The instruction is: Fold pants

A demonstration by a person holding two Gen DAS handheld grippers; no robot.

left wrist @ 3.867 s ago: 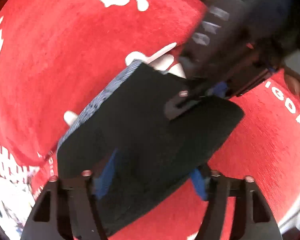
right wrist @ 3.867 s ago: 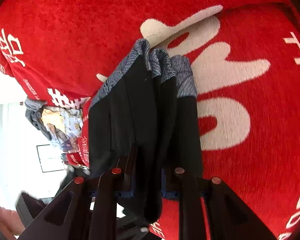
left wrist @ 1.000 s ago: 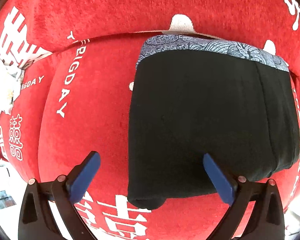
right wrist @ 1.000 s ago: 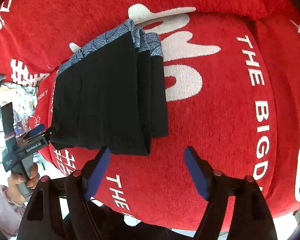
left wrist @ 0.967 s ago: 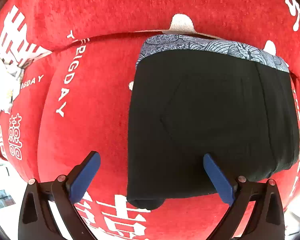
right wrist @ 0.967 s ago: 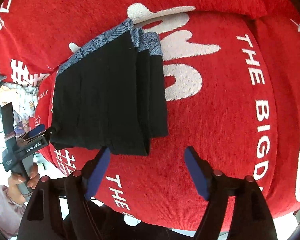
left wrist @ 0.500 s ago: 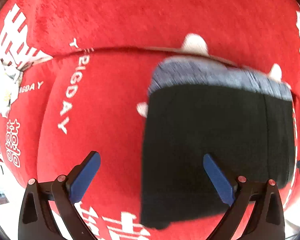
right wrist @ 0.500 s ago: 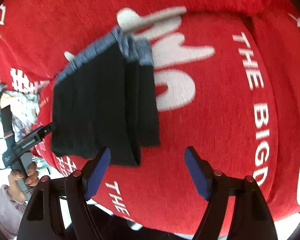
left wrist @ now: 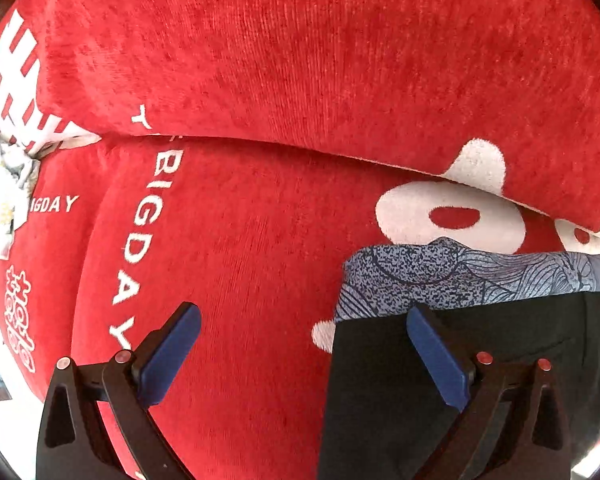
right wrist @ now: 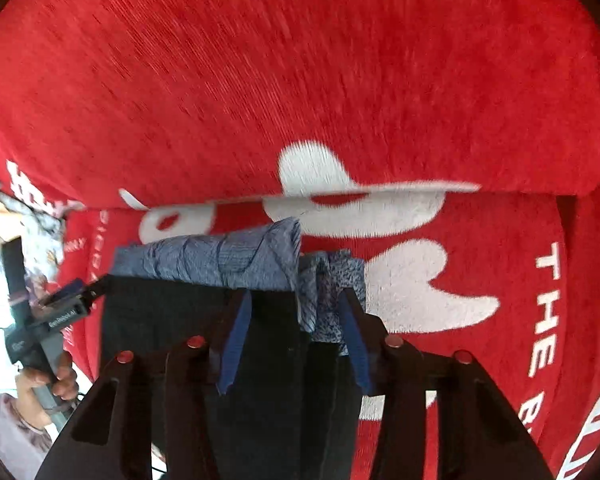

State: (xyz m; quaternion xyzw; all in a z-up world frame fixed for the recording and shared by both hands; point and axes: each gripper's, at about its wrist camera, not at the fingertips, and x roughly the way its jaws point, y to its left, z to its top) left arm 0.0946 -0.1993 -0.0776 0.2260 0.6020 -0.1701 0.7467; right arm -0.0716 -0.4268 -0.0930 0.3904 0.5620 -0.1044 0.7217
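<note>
One folded pair of black pants (right wrist: 260,360) with a blue-grey patterned waistband lies on the red plush cover (left wrist: 260,60); the right gripper (right wrist: 296,340) is closing around its waistband corner, the left gripper (left wrist: 300,352) spread wide at its side edge.

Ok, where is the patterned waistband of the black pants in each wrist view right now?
Left wrist: the waistband runs across the lower right, just above the right finger of the open left gripper.
Right wrist: the waistband sits at centre left, bunched just above the right gripper, whose jaws are closing around the pants.
Shared landmark: the white looped lettering on the red cover, just behind the waistband.

Black pants (left wrist: 480,360), blue patterned waistband, folded on red cover.
</note>
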